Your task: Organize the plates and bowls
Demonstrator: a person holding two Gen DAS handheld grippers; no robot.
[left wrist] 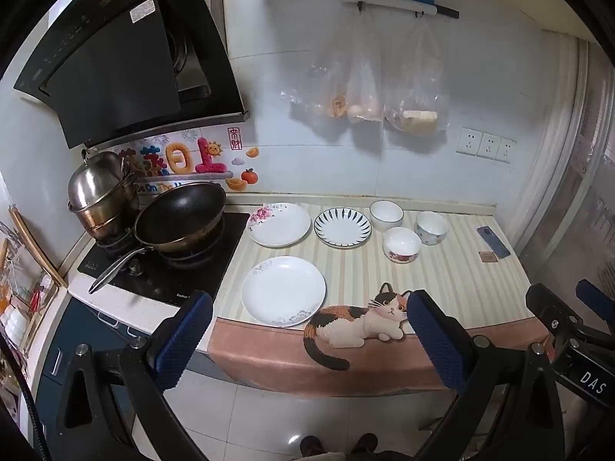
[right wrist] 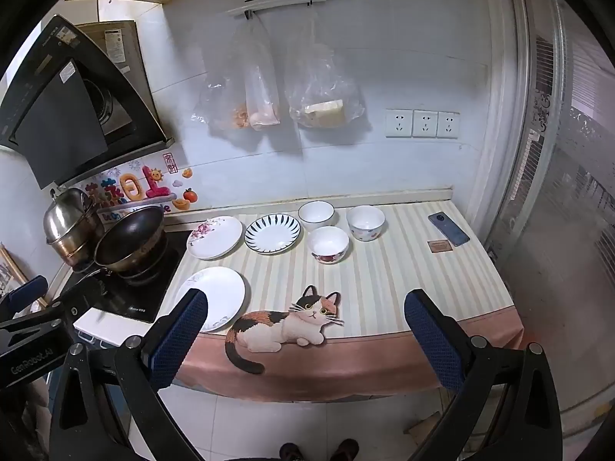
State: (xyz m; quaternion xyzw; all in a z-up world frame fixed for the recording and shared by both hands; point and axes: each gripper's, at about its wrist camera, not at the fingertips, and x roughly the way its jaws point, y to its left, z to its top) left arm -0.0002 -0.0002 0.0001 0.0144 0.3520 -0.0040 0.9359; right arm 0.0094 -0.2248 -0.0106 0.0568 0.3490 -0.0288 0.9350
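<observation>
Three plates lie on the striped counter cloth [left wrist: 453, 280]: a plain white plate [left wrist: 283, 290] [right wrist: 215, 296] near the front edge, a flowered plate [left wrist: 279, 224] [right wrist: 214, 237] and a blue-striped plate [left wrist: 342, 228] [right wrist: 272, 233] behind it. Three bowls stand to their right: a white bowl [left wrist: 386, 215] [right wrist: 316, 215], a red-patterned bowl [left wrist: 402, 244] [right wrist: 328, 245] and a blue-flowered bowl [left wrist: 432, 228] [right wrist: 365, 222]. My left gripper [left wrist: 309, 319] is open and empty, held short of the counter's front edge. My right gripper [right wrist: 305, 317] is also open and empty, beside it.
A gas hob [left wrist: 161, 265] at the left carries a black wok [left wrist: 180, 217] and a steel pot [left wrist: 100, 192]. A phone [left wrist: 494, 242] [right wrist: 449, 228] and a small brown card [right wrist: 439, 246] lie at the counter's right end. Plastic bags [left wrist: 365, 88] hang on the wall.
</observation>
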